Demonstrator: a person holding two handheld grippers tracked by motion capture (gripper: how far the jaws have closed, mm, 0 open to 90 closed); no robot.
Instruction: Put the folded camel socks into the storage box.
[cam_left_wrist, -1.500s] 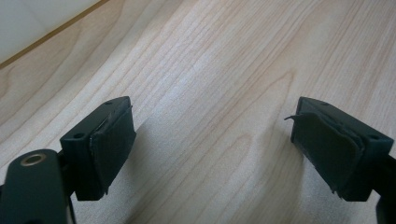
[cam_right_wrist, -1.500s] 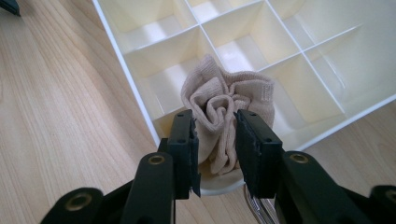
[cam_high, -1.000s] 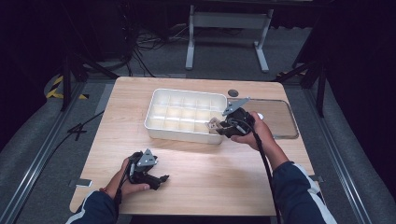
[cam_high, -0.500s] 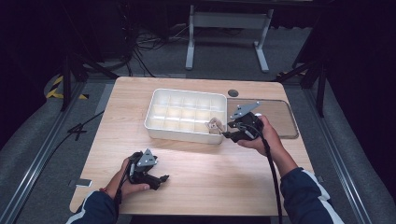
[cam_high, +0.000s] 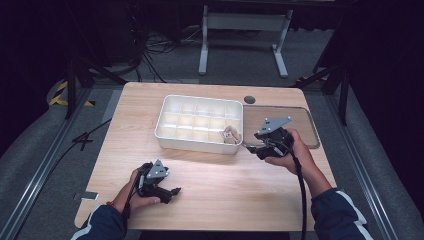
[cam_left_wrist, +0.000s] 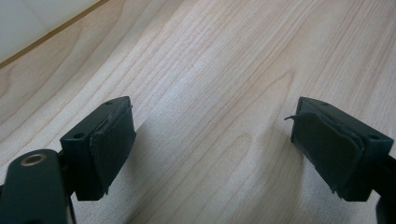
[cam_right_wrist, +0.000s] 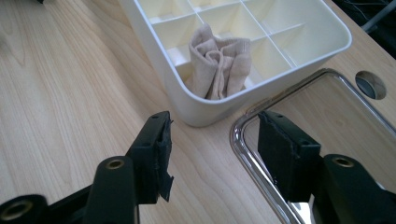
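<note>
Pale wooden table (cam_high: 210, 180), dark room behind, cables and a grey stand leg on the floor beyond the far edge.

Right gripper (cam_high: 252, 148): held in the person's right hand, near the table's right side, jaws pointing toward the near right corner of the white divided tray (cam_high: 165, 131). Jaws have just been opening; nothing between them. In the right gripper view (cam_right_wrist: 212, 156) the black pads stand apart with bare wood in the gap, one pad over the table, the other over the chrome rim of the clear lid (cam_right_wrist: 252, 154). Released, not touching the cloth.

Beige cloth (cam_high: 230, 135): bunched up, sitting in the tray's near right corner compartment. In the right gripper view the cloth (cam_right_wrist: 218, 65) stands crumpled against the tray's wall (cam_right_wrist: 154, 51), rising about to the rim, just beyond the jaw tips. Other compartments in view look bare.

Clear lid (cam_high: 307, 125): flat on the table, touching or just beside the tray's right side; cannot tell which. Small dark round hole (cam_high: 249, 100) in the tabletop just past its far left corner.

Left gripper (cam_high: 172, 192): held in the left hand near the table's front edge, well apart from the tray. In the left gripper view (cam_left_wrist: 212, 140) the jaws are spread, only wood grain between them. Released, holding nothing.

Sleeves dark blue with a white stripe.
</note>
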